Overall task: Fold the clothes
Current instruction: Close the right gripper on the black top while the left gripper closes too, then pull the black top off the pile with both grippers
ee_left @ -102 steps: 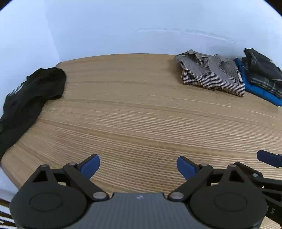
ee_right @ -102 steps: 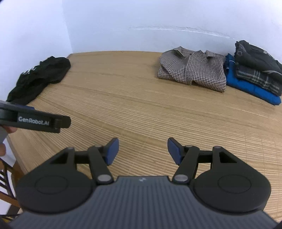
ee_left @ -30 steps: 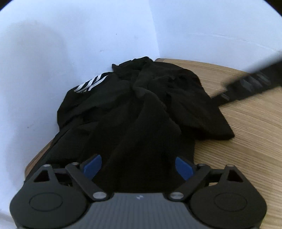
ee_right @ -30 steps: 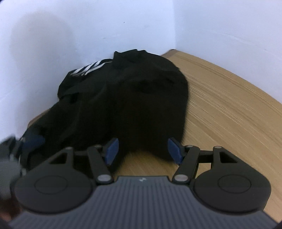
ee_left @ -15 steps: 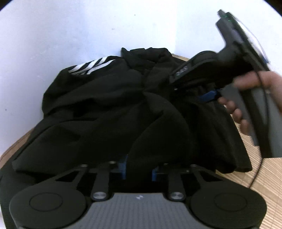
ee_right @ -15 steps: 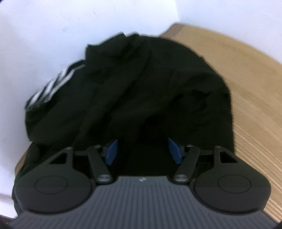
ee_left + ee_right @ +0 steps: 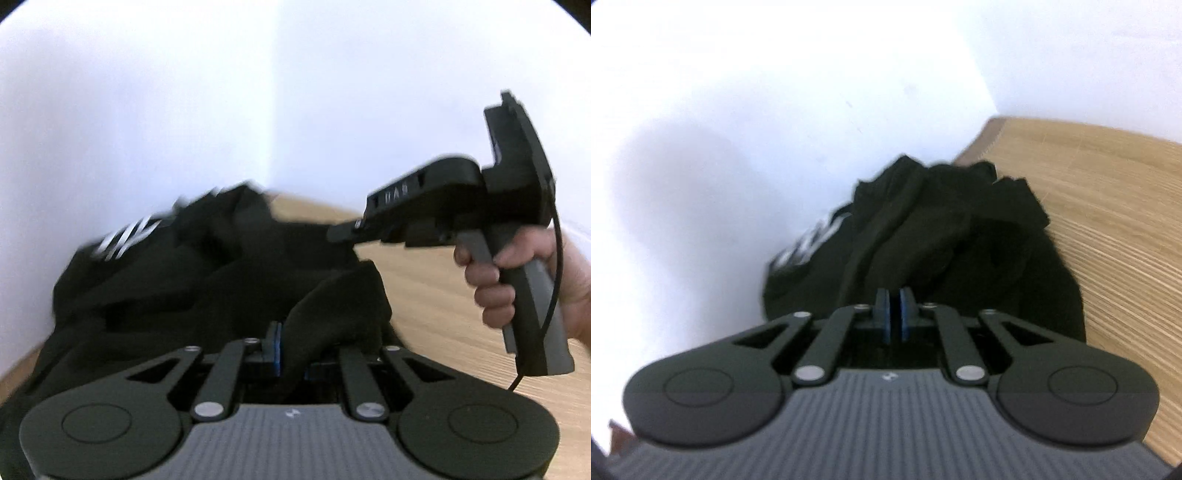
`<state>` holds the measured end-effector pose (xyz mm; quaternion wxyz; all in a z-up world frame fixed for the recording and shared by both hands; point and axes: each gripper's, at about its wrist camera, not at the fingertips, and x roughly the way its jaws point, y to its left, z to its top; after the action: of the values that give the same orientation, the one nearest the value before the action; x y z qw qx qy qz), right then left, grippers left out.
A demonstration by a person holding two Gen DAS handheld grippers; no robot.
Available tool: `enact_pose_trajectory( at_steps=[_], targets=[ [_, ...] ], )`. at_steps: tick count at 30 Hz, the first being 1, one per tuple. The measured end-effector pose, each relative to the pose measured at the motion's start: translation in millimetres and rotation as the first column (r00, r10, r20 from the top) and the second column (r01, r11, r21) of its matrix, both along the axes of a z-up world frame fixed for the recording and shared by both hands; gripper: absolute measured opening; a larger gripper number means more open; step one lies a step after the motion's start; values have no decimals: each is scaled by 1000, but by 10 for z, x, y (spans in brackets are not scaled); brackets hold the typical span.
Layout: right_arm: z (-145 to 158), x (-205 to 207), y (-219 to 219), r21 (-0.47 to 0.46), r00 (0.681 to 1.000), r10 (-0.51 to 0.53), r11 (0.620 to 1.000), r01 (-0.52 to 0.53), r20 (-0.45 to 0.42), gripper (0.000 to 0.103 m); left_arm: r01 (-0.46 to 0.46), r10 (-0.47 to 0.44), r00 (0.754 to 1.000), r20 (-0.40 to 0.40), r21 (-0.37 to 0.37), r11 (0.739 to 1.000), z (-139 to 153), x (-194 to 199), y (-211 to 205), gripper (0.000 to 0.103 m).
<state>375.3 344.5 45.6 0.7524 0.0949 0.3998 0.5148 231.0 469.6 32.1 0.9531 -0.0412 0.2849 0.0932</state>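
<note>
A crumpled black garment with white stripes lies in the table's corner against the white walls. My left gripper is shut on a fold of that cloth, which bulges up between the blue pads. In the right wrist view the black garment hangs from my right gripper, whose pads are pressed together on its near edge. The right gripper's body shows in the left wrist view, held by a hand, its fingertips buried in the cloth.
The wooden table stretches to the right of the garment, also seen as the table in the right wrist view. White walls meet in a corner right behind the cloth. A cable hangs from the right gripper's handle.
My right gripper has shut on the garment; half a second ago it was open. Both grippers have risen, and the cloth is lifting off the table.
</note>
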Motion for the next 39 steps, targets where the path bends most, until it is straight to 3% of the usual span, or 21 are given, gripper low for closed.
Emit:
enact_pose_trajectory(
  at_steps=[4,9,12,15,19,22,24,27,34,39],
  targets=[
    [249,-396,-930,52,1000,-17,998,17,-1,9,139,-139,990,13,16,990,208,-328,-394,13],
    [368,-970,-2167,28,997,-72,997,73,-30,9,265,-279,955,-98,-132,955,109,-668,-812,16],
    [331,-1380,-2831,-8,992,-119,993,118,-49,9,267,-295,937,-186,-159,950,-58,-845,-1027,16],
    [222,-1792,-3452,-92,987,-148,985,143,-56,10,251,-287,921,-264,-162,954,-222,-941,-1175,17],
    [-17,-2199,-3927,-312,989,-150,939,142,-3,15,241,-269,906,-327,-122,963,-368,-896,-1282,23],
    [-66,-2343,-3977,-335,973,-220,913,231,71,25,235,-244,905,-349,-69,970,-463,-833,-1403,28],
    [67,-2333,-4024,-311,957,-260,906,287,127,47,218,-223,912,-346,-51,974,-550,-807,-1396,32],
    [181,-2240,-3672,-304,948,-238,906,295,212,66,187,-198,918,-343,-65,980,-633,-703,-1322,35],
    [15,-1864,-2620,-370,934,-24,914,165,356,69,137,-172,919,-356,-121,983,-809,-478,-1123,38],
    [-507,-1576,-1810,-508,916,120,855,100,382,68,159,-185,918,-350,-101,982,-834,-531,-1040,41]
  ],
)
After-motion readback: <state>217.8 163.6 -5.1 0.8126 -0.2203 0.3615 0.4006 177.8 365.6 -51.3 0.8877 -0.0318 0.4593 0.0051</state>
